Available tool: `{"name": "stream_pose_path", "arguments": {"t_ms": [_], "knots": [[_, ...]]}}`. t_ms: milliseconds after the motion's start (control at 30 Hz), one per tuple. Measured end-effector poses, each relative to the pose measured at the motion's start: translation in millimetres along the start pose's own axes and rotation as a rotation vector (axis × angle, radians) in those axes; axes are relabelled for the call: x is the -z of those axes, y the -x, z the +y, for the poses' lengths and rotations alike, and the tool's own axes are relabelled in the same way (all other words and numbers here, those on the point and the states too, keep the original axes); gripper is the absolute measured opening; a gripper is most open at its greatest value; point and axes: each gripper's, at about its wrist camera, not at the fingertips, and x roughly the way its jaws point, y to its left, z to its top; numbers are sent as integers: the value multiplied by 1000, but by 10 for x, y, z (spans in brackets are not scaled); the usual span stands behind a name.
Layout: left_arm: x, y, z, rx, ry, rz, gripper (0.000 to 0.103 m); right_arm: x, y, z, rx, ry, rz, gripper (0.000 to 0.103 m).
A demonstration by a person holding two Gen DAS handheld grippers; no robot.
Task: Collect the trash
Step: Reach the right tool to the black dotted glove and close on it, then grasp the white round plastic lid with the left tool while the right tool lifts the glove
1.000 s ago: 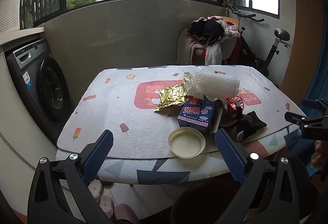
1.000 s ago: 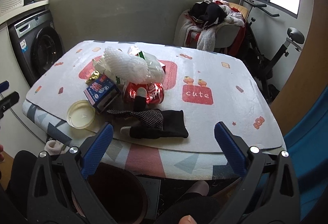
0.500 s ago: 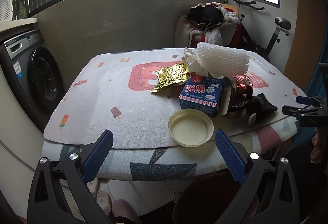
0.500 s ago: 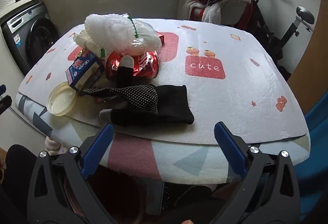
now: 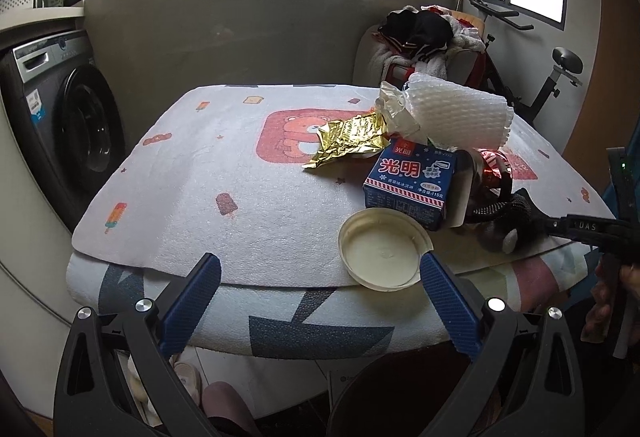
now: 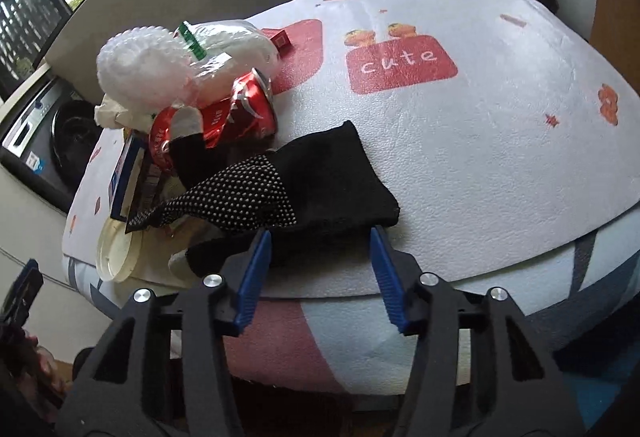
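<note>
The trash sits in a heap on the padded table (image 5: pixel 240 197), right of centre in the left wrist view. Nearest the front edge is a round cream lid (image 5: pixel 384 255), lying open side up and overhanging the mat a little. Just behind it, touching its rim, stands a blue carton (image 5: pixel 410 183) with white characters. Behind the carton lies a crumpled gold foil wrapper (image 5: pixel 348 141), and to the upper right of that a roll of white foam netting (image 5: pixel 456 115) rests on top of the pile. A crushed red can (image 6: pixel 236 113) lies on its side, seen left of centre in the right wrist view, with a clear plastic bag (image 6: pixel 236 45) behind it. A black sock (image 6: pixel 332 177) and a dotted black sock (image 6: pixel 236 201) lie crossed at the near edge of the table.

The left gripper (image 5: pixel 320 301) hangs just off the table's front edge, fingers spread wide with nothing between them; its right pad is beside the lid. The right gripper (image 6: pixel 320 269) is low at the table edge, its fingers partly open and bracketing the cuff of the black sock, not visibly pinching it.

At far left a washing machine (image 5: pixel 68 117) stands against the wall; in the upper right are a chair piled with clothes (image 5: pixel 420 37) and an exercise bike (image 5: pixel 556 77).
</note>
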Motion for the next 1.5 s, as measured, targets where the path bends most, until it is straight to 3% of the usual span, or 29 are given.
{"name": "stream_pose_path", "arguments": {"t_ms": [167,333,367,467,500,600,800,900,1200,1500], "knots": [[22,-39,-19,4,-4,6,96,-105,-72,-18,21,-39,-18,53],[29,-57,-70,15,-18,10,93,-213,-116,-116,-20,-148,-31,54],[30,-60,-81,15,-22,9,93,-234,-132,-126,-18,-151,-29,49],[34,-83,-114,16,-32,14,90,-255,-181,-101,56,-110,-13,12],[34,-87,-117,18,-32,15,89,-257,-164,-107,52,-111,-18,11],[37,-93,-115,20,-28,14,87,-260,66,-54,16,-88,-118,10],[49,-193,-159,50,-39,44,85,-348,793,237,26,55,-390,10],[29,-283,-214,91,-40,56,94,-385,1052,349,9,105,-467,10],[-67,-774,-465,140,-150,140,97,-345,1359,532,-24,179,-541,10],[-131,-1208,-611,111,-224,222,97,-193,1206,569,-47,194,-463,10]]}}
